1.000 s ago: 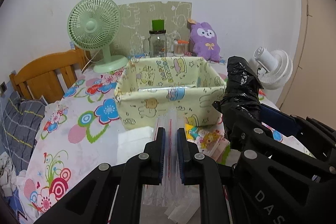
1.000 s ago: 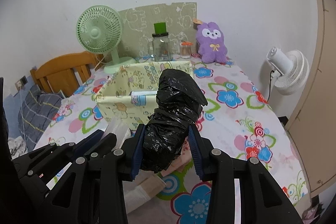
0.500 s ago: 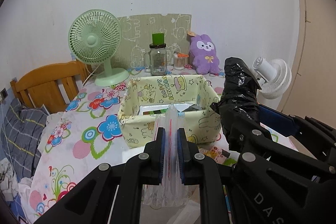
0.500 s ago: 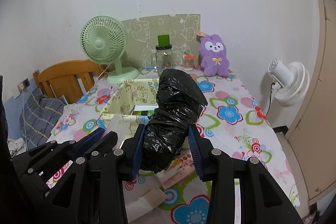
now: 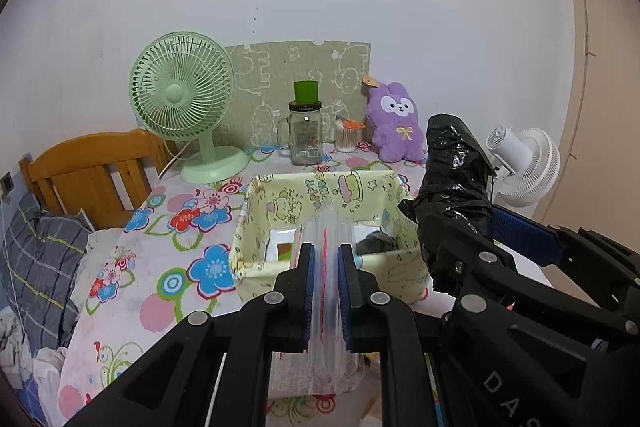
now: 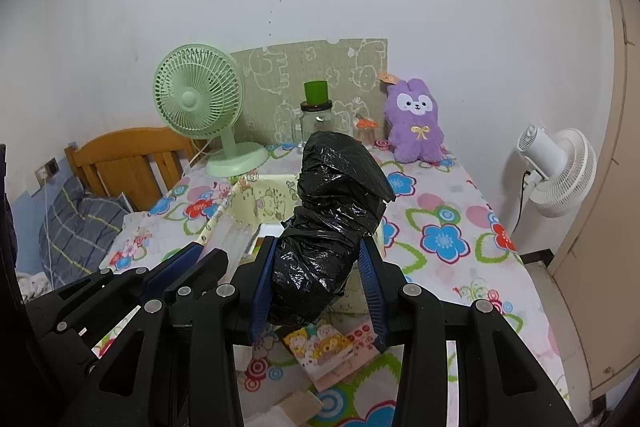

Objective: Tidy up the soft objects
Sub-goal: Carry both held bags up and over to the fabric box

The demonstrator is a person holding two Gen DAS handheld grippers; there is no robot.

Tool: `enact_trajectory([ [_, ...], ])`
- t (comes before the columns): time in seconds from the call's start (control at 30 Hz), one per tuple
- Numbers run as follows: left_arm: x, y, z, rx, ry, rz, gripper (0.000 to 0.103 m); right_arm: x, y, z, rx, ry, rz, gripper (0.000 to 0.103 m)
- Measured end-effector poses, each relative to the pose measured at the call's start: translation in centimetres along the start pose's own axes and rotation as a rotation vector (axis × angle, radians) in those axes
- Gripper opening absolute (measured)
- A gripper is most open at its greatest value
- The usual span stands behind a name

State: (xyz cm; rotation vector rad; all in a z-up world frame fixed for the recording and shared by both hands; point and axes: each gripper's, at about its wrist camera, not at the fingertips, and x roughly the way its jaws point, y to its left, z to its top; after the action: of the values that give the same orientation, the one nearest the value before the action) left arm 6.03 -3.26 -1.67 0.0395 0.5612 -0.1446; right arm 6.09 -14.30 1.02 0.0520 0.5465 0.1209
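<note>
My left gripper (image 5: 325,263) is shut on a stack of clear zip bags (image 5: 326,311) with red seal strips, held above the near side of a yellow cartoon-print fabric bin (image 5: 320,187). The bin holds white packets and a dark item. My right gripper (image 6: 318,259) is shut on a black plastic bag bundle (image 6: 332,223), held upright above the bin's right side (image 6: 264,199). The bundle also shows in the left wrist view (image 5: 456,179).
A floral tablecloth (image 6: 444,239) covers the table. At the back stand a green fan (image 5: 184,107), a glass jar (image 5: 306,139) and a purple plush (image 5: 396,127). A white fan (image 6: 556,171) is off the right edge. Cartoon tissue packs (image 6: 328,347) lie near me.
Both grippers have risen and moved toward the bin with their loads, so I look down into it more. Grips are unchanged.
</note>
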Motion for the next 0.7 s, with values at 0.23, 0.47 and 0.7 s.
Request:
enact_trajectory([
  [0.23, 1.3, 0.5, 1.2, -0.004, -0.014, 0.007, 0.009, 1.4, 0.1, 1.3, 0.0, -0.007, 0.0, 0.044],
  [0.47, 2.8, 0.9, 2.2, -0.005, -0.021, 0.026, 0.009, 3.2, 0.2, 2.5, 0.003, -0.014, 0.004, 0.044],
  [0.7, 4.8, 1.4, 3.1, -0.007, -0.016, 0.022, 0.009, 5.1, -0.2, 3.4, 0.013, -0.014, 0.003, 0.044],
])
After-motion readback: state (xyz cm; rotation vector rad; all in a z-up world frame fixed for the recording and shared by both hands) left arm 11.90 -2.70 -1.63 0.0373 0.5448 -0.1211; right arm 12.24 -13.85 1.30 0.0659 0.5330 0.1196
